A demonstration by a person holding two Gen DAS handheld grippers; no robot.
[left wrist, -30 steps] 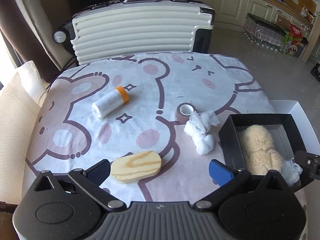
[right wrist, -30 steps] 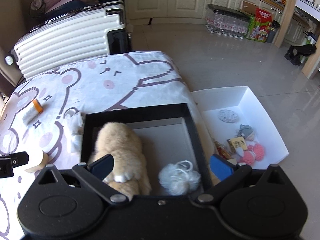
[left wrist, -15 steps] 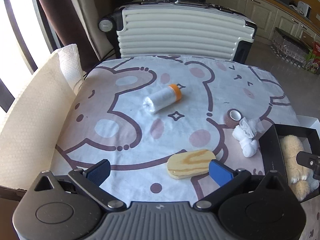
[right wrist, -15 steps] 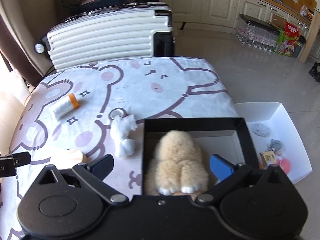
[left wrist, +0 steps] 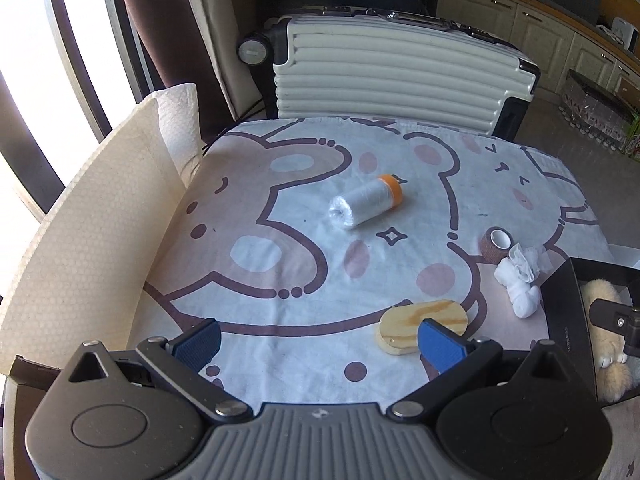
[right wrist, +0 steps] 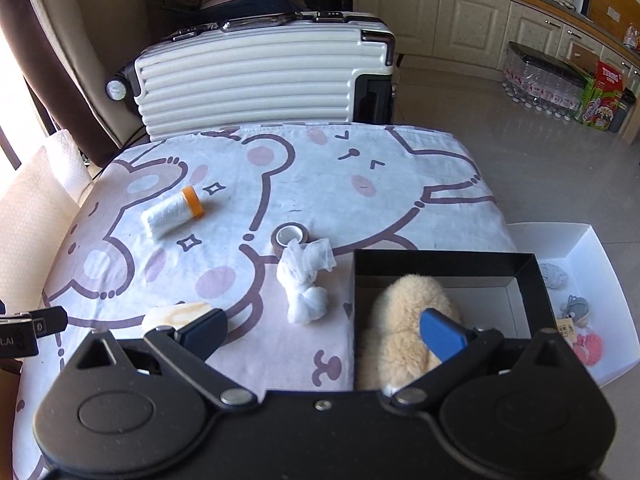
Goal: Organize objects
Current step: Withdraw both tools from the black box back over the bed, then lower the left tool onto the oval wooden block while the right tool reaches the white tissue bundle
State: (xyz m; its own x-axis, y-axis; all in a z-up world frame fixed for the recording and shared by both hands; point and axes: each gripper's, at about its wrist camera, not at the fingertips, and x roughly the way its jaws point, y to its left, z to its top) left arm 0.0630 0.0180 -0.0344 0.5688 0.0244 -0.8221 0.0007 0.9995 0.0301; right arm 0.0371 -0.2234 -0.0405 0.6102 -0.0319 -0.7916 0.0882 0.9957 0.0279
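Note:
On the bear-print cloth lie a white roll with an orange cap (left wrist: 365,201) (right wrist: 173,214), a brown tape roll (left wrist: 495,242) (right wrist: 289,237), a knotted white cloth (left wrist: 520,280) (right wrist: 306,280) and an oval wooden block (left wrist: 422,325) (right wrist: 176,314). A black box (right wrist: 440,260) (left wrist: 564,312) holds a cream plush toy (right wrist: 404,320). My left gripper (left wrist: 318,340) is open and empty, its right finger just in front of the wooden block. My right gripper (right wrist: 324,330) is open and empty, hovering near the box's left wall.
A white suitcase (left wrist: 392,68) (right wrist: 260,76) stands behind the table. A white tray (right wrist: 592,280) with small toys sits right of the black box. A cream bubble-wrap sheet (left wrist: 88,216) lines the table's left edge.
Both grippers have swung to the left. The black box has slid toward the right edge of each view. Both stay open and empty.

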